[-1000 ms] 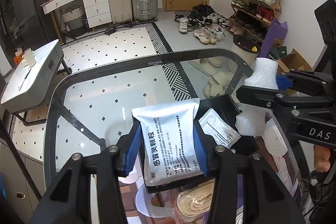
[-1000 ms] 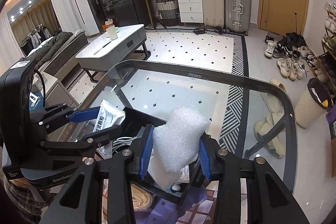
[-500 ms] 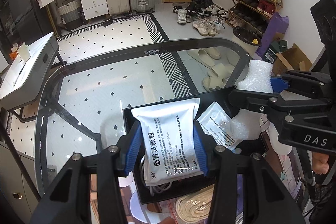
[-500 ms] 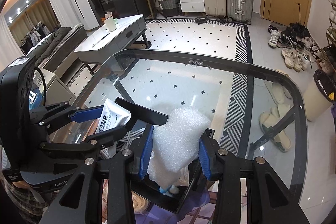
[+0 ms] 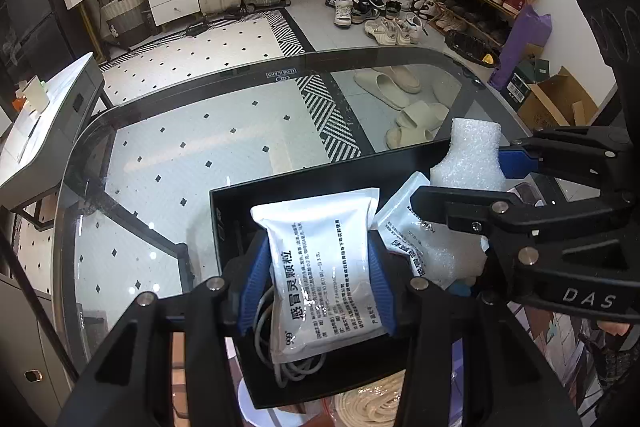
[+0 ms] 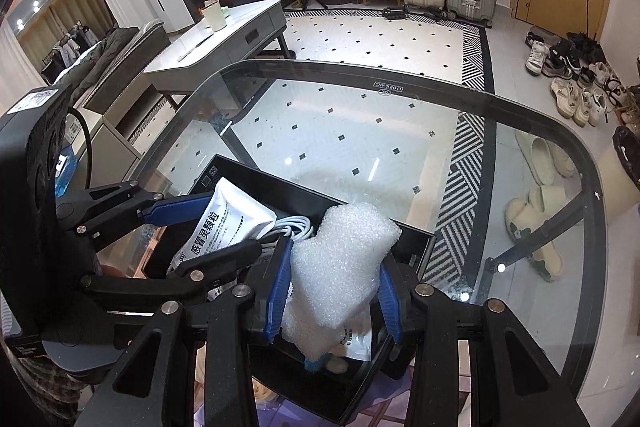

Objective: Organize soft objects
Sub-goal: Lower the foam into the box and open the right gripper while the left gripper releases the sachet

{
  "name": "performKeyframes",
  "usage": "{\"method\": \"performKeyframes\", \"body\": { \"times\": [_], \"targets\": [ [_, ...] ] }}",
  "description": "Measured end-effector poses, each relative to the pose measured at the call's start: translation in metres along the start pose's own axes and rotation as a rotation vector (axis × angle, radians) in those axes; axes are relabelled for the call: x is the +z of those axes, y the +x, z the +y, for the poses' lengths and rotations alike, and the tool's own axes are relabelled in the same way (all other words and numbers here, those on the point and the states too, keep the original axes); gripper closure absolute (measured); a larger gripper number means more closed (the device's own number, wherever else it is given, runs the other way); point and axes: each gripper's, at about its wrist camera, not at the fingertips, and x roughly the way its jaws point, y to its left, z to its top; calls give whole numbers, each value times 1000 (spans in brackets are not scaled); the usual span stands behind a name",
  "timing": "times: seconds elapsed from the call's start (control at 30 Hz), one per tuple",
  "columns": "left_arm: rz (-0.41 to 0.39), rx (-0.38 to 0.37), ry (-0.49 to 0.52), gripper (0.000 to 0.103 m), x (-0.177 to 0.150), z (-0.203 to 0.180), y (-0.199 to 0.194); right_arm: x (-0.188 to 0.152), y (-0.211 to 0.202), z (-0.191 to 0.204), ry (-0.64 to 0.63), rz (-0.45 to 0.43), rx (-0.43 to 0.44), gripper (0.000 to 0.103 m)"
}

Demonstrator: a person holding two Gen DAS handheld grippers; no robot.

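Grippers first, from our left to our right. We hold the left gripper (image 5: 318,283) with its blue pads pinching a white medicine sachet (image 5: 324,267) by both long edges. The sachet's long axis runs along the fingers, its top seam pointing away from us and tilted up out of the jaws, its lower end hanging over a coiled white cable (image 5: 292,367) in the black box (image 5: 224,211) directly beneath the gripper. Black Chinese print runs lengthwise down the sachet, with a small round "999" mark at its near corner.

Just right of our left fingers a second sachet (image 5: 404,227) lies slanted in the box, partly under the right gripper's finger; its print is too small to read.

The right gripper (image 6: 332,291) is clamped on a white foam piece (image 6: 340,267), which bulges above the pads and leans toward the far right, its lower end dipping into the box above another printed packet (image 6: 356,341). In the left wrist view the side of this gripper reads "DAS".

Beyond both fingertips the box's far wall stands close, and past it the glass table (image 6: 360,155) stretches bare to its curved far rim, where a small mirrored sticker sits, unreadable to us. To the right of the right gripper the glass is open too. Near us, below the box, a coil of pale rope (image 5: 372,403) crowds the edge.
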Motion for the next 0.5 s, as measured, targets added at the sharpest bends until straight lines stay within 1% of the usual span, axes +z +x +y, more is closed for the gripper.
{"method": "performKeyframes", "body": {
  "times": [0.27,0.5],
  "targets": [
    [43,4,17,57,-4,-6,11,0,21,0,-10,52,6,63],
    [54,9,30,56,-5,-8,12,-1,27,0,-6,64,10,63]
  ]
}}
